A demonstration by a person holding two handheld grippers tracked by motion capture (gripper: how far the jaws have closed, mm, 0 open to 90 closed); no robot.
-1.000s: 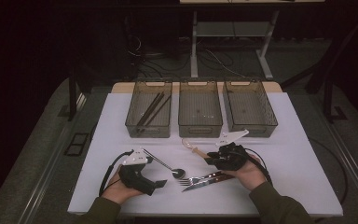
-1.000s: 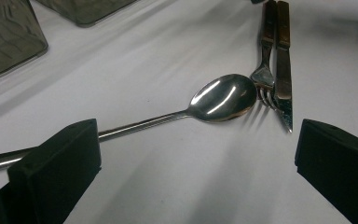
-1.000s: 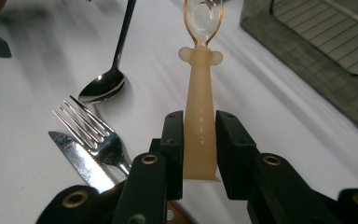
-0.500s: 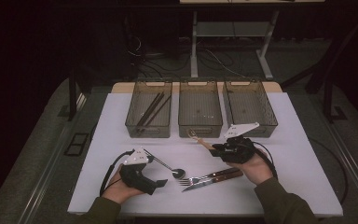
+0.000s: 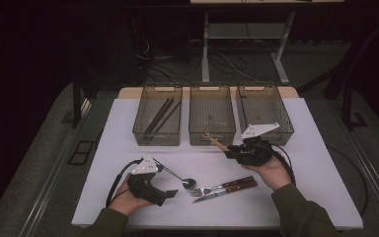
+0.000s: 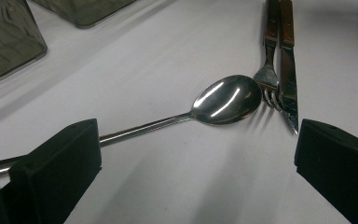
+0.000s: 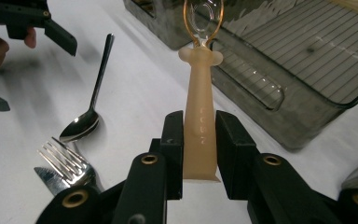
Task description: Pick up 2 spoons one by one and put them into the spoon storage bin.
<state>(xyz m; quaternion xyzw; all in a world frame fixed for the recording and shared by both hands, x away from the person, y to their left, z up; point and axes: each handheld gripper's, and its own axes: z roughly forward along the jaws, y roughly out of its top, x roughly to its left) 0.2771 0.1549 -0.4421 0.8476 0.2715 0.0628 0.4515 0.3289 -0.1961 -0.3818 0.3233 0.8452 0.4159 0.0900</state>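
Now the right hand-held gripper [image 7: 199, 140] clamps the tan handle of a small amber utensil [image 7: 200, 93], raised just before the middle bin [image 5: 212, 116]. Its left counterpart [image 6: 196, 154] gapes over a spoon [image 6: 226, 99] on the white table [image 5: 306, 163]; beyond lies dark floor.

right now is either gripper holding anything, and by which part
The right gripper holds a pale plastic spoon by its handle end. The left gripper is open, holding nothing.
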